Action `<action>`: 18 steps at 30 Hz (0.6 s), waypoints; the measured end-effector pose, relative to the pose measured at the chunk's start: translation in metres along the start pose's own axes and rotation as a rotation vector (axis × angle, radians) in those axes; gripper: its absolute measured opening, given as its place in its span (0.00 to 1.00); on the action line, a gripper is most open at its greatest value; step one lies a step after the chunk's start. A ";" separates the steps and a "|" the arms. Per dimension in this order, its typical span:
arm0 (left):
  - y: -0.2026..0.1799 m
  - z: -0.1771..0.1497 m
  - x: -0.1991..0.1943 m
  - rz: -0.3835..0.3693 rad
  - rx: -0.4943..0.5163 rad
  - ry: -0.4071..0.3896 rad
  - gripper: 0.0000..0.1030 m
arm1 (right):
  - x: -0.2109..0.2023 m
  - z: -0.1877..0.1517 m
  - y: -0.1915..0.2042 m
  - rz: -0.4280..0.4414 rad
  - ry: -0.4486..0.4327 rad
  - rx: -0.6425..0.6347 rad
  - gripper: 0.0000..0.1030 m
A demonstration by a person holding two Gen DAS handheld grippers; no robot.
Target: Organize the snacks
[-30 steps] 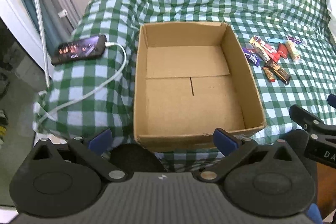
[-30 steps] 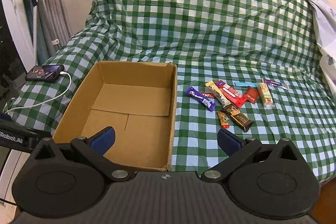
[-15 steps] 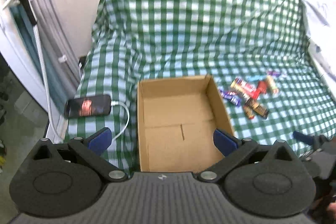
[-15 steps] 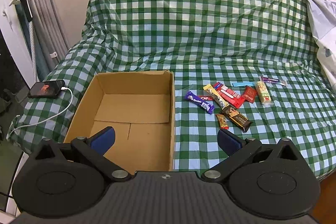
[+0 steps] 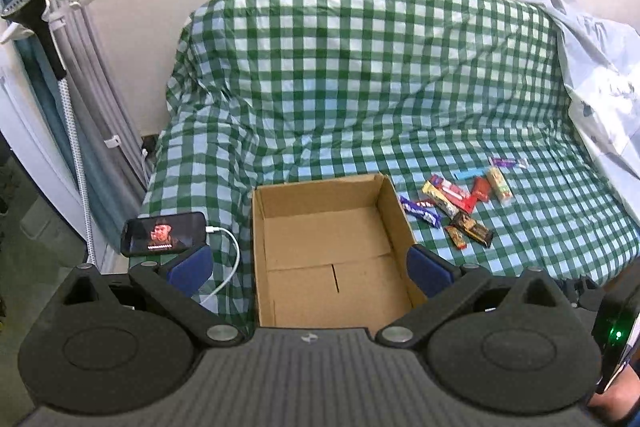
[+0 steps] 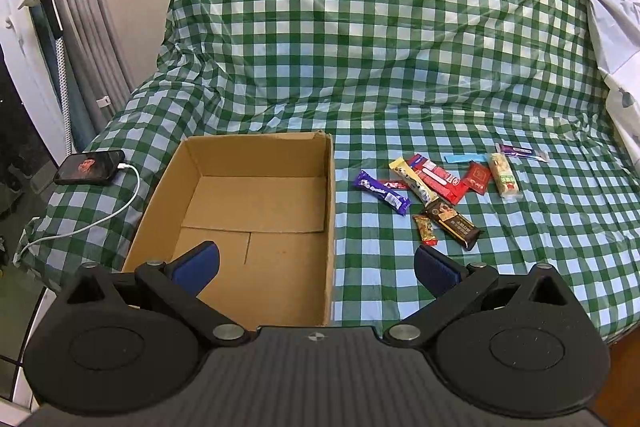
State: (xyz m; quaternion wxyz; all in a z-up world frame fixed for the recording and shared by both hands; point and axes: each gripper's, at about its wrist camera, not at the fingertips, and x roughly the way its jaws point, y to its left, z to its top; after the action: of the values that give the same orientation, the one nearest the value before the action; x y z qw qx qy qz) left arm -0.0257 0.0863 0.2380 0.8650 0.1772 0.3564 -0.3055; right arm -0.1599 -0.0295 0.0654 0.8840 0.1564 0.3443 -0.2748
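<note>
An empty brown cardboard box sits on a green-checked sofa cover. Several wrapped snack bars lie in a loose cluster to its right: a purple bar nearest the box, a red bar, a dark brown bar, a pale bar; the same cluster shows in the left wrist view. My left gripper is open, held back in front of the box. My right gripper is open too, near the box's front right corner. Neither holds anything.
A phone with a lit screen and white charging cable lies on the sofa's left arm. A garment steamer stand and grey curtain are at left. Pale fabric is heaped at the sofa's right.
Both grippers have pulled back and up from the sofa, the left one much more; the box and snacks look smaller and farther. Nothing on the sofa moved.
</note>
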 end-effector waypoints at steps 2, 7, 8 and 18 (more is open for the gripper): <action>0.004 0.000 -0.002 0.003 -0.012 -0.011 1.00 | 0.000 0.000 0.000 0.000 0.000 0.000 1.00; 0.006 -0.001 -0.005 0.002 -0.005 -0.023 1.00 | -0.001 -0.001 0.000 0.002 -0.001 0.002 1.00; 0.006 -0.001 -0.005 0.006 0.000 -0.027 1.00 | -0.001 -0.001 0.000 0.003 -0.001 0.002 1.00; 0.001 -0.001 -0.002 0.005 0.008 -0.014 1.00 | 0.000 -0.001 0.000 0.008 0.003 0.004 1.00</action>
State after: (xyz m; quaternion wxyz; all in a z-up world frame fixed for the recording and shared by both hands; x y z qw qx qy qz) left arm -0.0270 0.0888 0.2389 0.8675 0.1795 0.3484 -0.3062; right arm -0.1605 -0.0292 0.0647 0.8844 0.1600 0.3442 -0.2716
